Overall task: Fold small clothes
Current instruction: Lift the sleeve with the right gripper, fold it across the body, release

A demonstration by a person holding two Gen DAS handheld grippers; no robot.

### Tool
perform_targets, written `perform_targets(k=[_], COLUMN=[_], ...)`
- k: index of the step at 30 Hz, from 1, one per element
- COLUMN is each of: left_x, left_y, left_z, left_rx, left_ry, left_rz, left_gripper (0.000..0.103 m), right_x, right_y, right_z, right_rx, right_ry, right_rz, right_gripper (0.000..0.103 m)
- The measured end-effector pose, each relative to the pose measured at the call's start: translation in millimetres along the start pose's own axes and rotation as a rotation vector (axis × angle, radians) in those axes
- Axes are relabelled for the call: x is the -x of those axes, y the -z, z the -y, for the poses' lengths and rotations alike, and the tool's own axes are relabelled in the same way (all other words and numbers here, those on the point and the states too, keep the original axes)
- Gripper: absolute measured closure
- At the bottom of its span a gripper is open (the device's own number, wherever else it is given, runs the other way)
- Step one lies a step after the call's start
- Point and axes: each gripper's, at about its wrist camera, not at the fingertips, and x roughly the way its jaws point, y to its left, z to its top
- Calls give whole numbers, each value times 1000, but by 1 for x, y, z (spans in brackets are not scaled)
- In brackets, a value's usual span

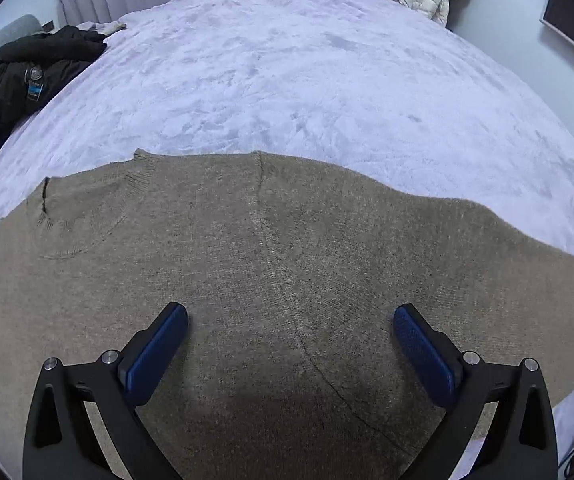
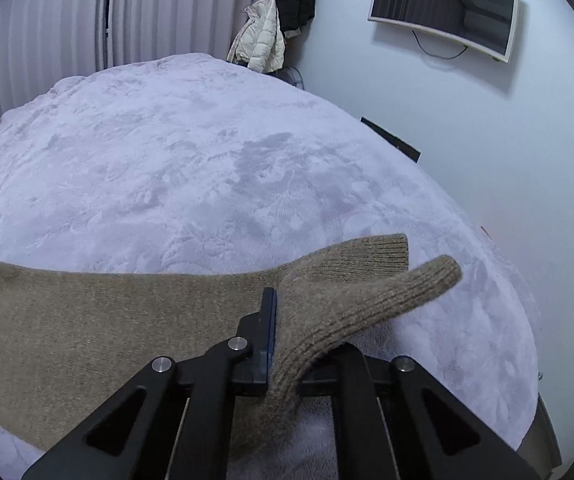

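Bed (image 1: 287, 80): sweater (image 1: 247, 260) flat; left hand-held gripper (image 1: 291, 320) apart above it; right hand-held gripper (image 2: 277, 320) clamps cuff (image 2: 347, 304)

Both wrist views close, angled down (sharing sweater (image 1: 287, 280), bed (image 1: 287, 80))

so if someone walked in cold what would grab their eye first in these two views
Probably the tan knit sweater, spread flat across the near part of the pale fuzzy bedspread. Next, the right gripper shut on a sleeve cuff, which sticks up off the bed, while the left gripper hangs open over the sweater's body. Behind, a curved screen hangs on the wall.
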Motion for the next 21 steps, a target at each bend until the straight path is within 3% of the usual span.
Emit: perform_targets(k=[3,6,8,10,15,21], left_x=[-21,-14,-3,12,30,42], left_y=[7,6,-1,-3,-4,2], left_z=[12,20,8,-12,-71,-189], left_rx=[-98,-165,-113,-60,31,226], left_ry=[-66,-88,-14,24,40,11], left_rz=[-65,-30,-45,-9,25,40], left_gripper=[0,0,0,0,0,0], right_x=[22,44,61,76,113,156], right_y=[-8,-18,-23,-27,-35,-42], right_z=[-11,-25,-38,-52,-99,-192], right_rx=[24,39,64,88,157,262], right_ry=[12,7,8,7,-10,-99], right_rz=[43,75,98,122,176,228], right_gripper=[96,96,96,96,96,96])
